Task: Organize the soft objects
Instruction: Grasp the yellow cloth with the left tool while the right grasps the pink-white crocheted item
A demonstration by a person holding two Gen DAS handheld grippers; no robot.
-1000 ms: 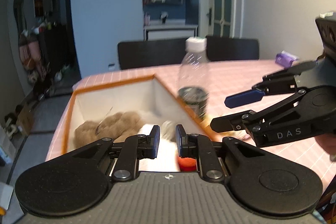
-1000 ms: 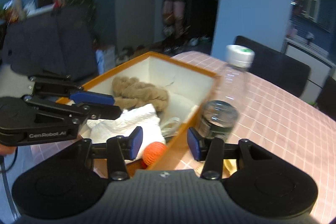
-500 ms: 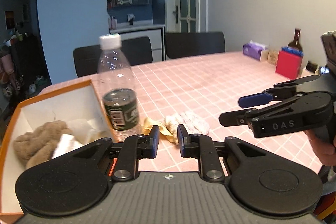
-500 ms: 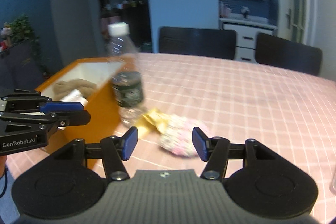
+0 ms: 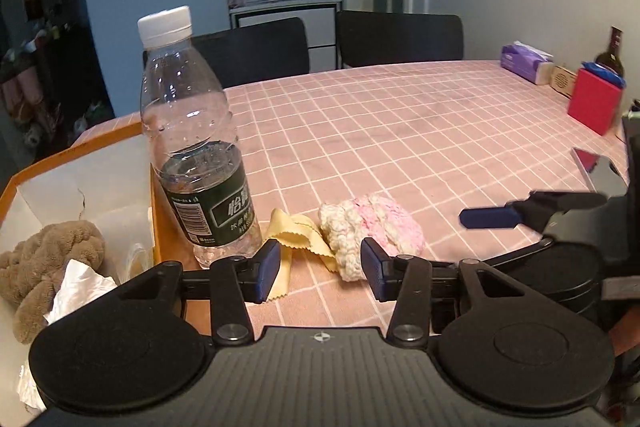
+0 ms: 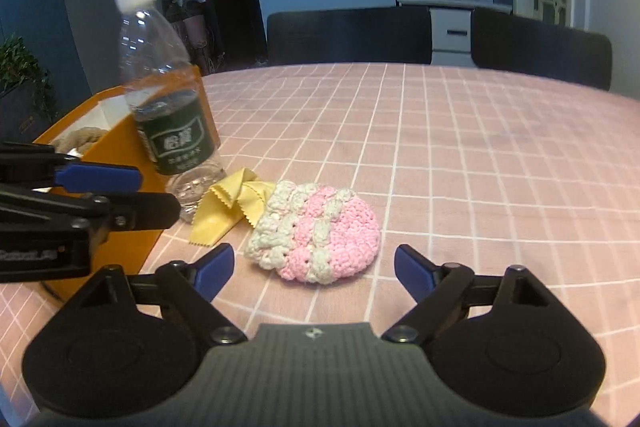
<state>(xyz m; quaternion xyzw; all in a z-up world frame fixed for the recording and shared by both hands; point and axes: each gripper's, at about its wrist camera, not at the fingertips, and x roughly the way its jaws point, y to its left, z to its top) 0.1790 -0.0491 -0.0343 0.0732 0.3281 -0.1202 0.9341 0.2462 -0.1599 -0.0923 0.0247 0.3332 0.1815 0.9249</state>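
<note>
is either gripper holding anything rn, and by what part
Nothing is held. The left gripper and right gripper have just been opening, jaws empty, short of the crocheted pad.

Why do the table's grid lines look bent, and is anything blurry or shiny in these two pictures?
Right wrist view: the fisheye lens bows the tablecloth grid toward the edges, while the crocheted pad is sharp. Left wrist view: same curving; the right gripper at the edge looks smeared, and the water bottle shows small glints.

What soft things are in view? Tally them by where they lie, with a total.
On the tablecloth: 2, crocheted pad and yellow cloth
In the orange box: 2, brown plush and white tissue
Total: 4
</note>
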